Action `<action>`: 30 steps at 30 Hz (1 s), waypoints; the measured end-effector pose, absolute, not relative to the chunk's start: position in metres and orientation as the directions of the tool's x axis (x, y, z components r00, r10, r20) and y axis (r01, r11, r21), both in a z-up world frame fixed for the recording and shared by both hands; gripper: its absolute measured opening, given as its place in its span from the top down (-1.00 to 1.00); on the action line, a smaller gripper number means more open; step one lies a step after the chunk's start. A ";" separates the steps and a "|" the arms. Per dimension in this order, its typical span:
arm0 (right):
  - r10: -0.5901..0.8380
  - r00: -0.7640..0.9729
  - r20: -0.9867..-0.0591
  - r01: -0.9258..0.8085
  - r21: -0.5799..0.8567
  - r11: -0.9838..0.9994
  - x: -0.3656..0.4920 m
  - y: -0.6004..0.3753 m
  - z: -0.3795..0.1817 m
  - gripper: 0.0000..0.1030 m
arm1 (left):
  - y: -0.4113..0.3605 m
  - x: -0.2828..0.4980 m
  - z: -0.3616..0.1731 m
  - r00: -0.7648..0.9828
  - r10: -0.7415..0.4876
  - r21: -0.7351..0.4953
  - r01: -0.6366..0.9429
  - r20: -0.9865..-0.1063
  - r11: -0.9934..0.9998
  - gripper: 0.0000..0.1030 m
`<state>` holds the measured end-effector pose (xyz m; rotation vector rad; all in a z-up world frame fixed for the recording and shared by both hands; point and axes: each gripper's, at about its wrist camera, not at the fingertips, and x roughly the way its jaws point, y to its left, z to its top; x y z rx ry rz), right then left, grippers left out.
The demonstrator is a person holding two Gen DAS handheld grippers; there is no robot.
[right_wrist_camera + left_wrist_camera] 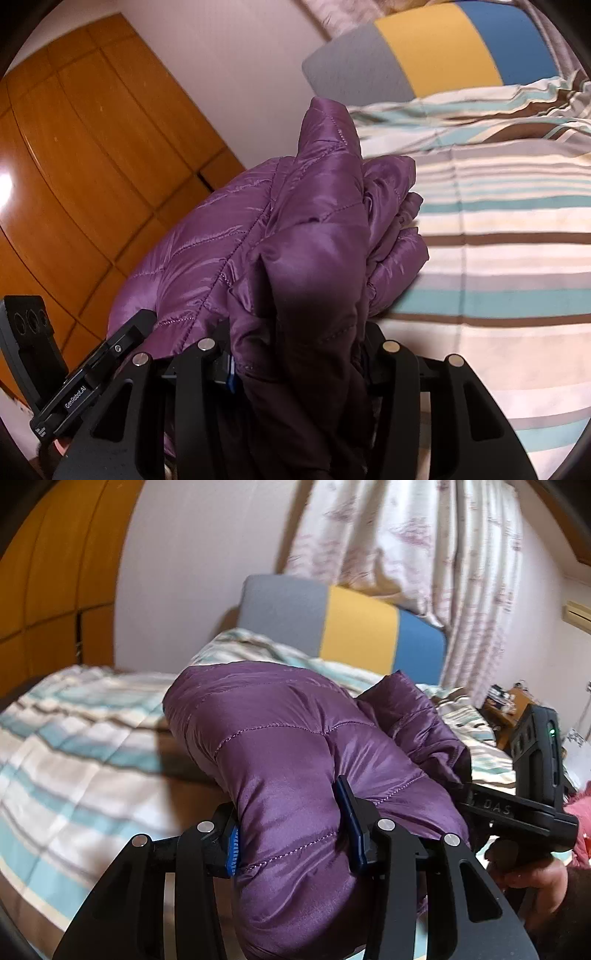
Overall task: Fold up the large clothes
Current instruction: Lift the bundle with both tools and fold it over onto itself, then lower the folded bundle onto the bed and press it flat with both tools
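A purple quilted down jacket (280, 738) is held up over the striped bed by both grippers. My left gripper (291, 834) is shut on a thick puffy fold of it; the blue pads (232, 849) press into the fabric on both sides. In the right wrist view the same jacket (295, 229) bunches in front of the camera, and my right gripper (295, 365) is shut on a dark gathered fold. The other gripper's body shows at the right edge of the left view (532, 786) and at the lower left of the right view (74, 391), each close beside the jacket.
The bed has a striped duvet (498, 221) in teal, brown and cream. A grey, yellow and blue headboard cushion (351, 627) stands at its far end. A wooden wardrobe (74, 166) is on one side, curtains (406, 542) and a small wooden table (506, 709) on the other.
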<state>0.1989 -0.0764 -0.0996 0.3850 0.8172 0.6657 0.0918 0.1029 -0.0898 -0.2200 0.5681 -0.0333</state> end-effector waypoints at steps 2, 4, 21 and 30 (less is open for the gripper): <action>0.656 0.501 -0.564 -0.382 0.537 0.752 0.200 -0.072 -0.110 0.08 | 0.114 0.088 -0.108 0.817 -0.078 -0.231 -0.068 -0.571 0.971 0.02; 0.647 0.508 -0.568 -0.367 0.537 0.760 0.198 -0.077 -0.116 -0.06 | 0.115 0.081 -0.119 0.811 -0.057 -0.225 -0.094 -0.582 0.970 -0.16; 0.506 0.680 -0.532 -0.348 0.373 0.860 0.188 -0.097 -0.066 -0.35 | 0.114 0.070 -0.078 0.810 0.066 -0.140 -0.180 -0.583 0.974 -0.78; 0.429 0.654 -0.624 -0.346 0.257 0.902 0.243 -0.022 -0.050 0.07 | 0.102 0.175 -0.044 0.760 0.102 -0.105 -0.219 -0.642 0.970 -0.65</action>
